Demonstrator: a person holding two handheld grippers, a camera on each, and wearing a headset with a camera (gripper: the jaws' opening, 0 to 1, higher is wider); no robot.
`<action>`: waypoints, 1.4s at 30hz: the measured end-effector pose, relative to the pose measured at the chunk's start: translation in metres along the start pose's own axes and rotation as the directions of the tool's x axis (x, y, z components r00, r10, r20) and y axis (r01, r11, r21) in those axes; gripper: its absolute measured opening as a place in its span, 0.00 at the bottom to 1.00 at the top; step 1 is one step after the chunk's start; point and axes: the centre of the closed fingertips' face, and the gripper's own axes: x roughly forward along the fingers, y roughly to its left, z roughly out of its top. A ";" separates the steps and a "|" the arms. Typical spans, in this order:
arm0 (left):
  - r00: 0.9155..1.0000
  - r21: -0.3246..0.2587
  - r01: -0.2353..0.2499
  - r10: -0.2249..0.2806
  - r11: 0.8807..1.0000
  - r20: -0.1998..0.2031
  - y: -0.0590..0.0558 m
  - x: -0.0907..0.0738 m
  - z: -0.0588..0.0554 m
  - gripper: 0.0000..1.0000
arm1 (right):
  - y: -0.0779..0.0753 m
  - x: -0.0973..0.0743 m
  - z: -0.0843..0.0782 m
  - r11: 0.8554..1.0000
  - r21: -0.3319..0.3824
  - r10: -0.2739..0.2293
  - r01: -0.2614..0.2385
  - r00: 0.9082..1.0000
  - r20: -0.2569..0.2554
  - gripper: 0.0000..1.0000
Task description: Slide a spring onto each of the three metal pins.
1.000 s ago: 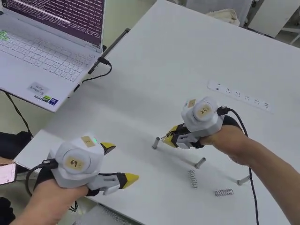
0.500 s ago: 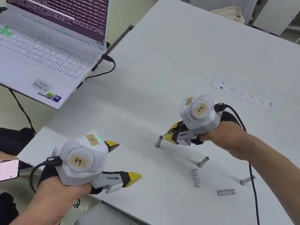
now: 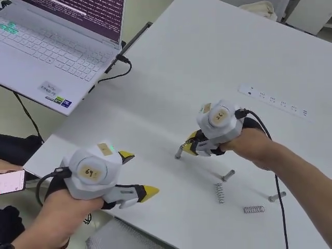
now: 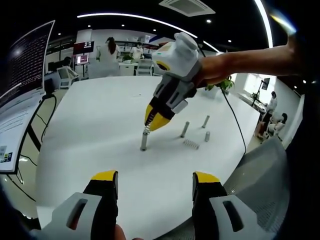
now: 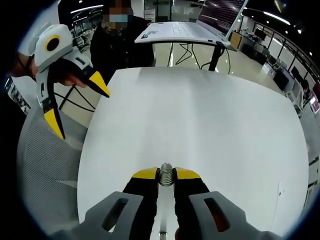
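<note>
My right gripper (image 3: 191, 146) is shut on a small coil spring (image 5: 166, 175) held between its yellow tips. In the left gripper view the spring (image 4: 147, 131) hangs right over the nearest upright metal pin (image 4: 144, 142), its lower end at the pin's top. That pin (image 3: 179, 152) stands mid-table; two more pins (image 3: 227, 175) (image 3: 276, 196) stand further right. Two loose springs (image 3: 221, 192) (image 3: 253, 209) lie flat near them. My left gripper (image 3: 139, 174) hovers open at the table's near edge, nothing between its fingers (image 4: 105, 179).
An open laptop (image 3: 46, 46) sits at the far left with a cable (image 3: 111, 75) running from it. A white power strip (image 3: 272, 99) lies at the back right. A phone (image 3: 11, 181) shows at the left edge. People stand in the room behind.
My right gripper has carried the spring a little left and down, closing the gap to the first pin. The left gripper stays open in much the same place.
</note>
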 end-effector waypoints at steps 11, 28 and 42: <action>1.000 -0.003 0.007 -0.007 1.000 0.000 -0.001 0.002 -0.001 0.55 | 0.000 0.004 -0.002 1.000 -0.030 0.006 -0.007 1.000 -0.031 0.09; 1.000 -0.003 0.013 -0.013 1.000 0.005 -0.002 0.005 0.001 0.56 | -0.001 0.008 0.000 0.999 -0.042 0.012 -0.014 0.999 -0.047 0.09; 1.000 -0.003 0.019 -0.019 1.000 0.005 -0.004 0.008 0.002 0.56 | -0.001 0.015 0.000 0.998 -0.057 0.017 -0.021 0.998 -0.065 0.09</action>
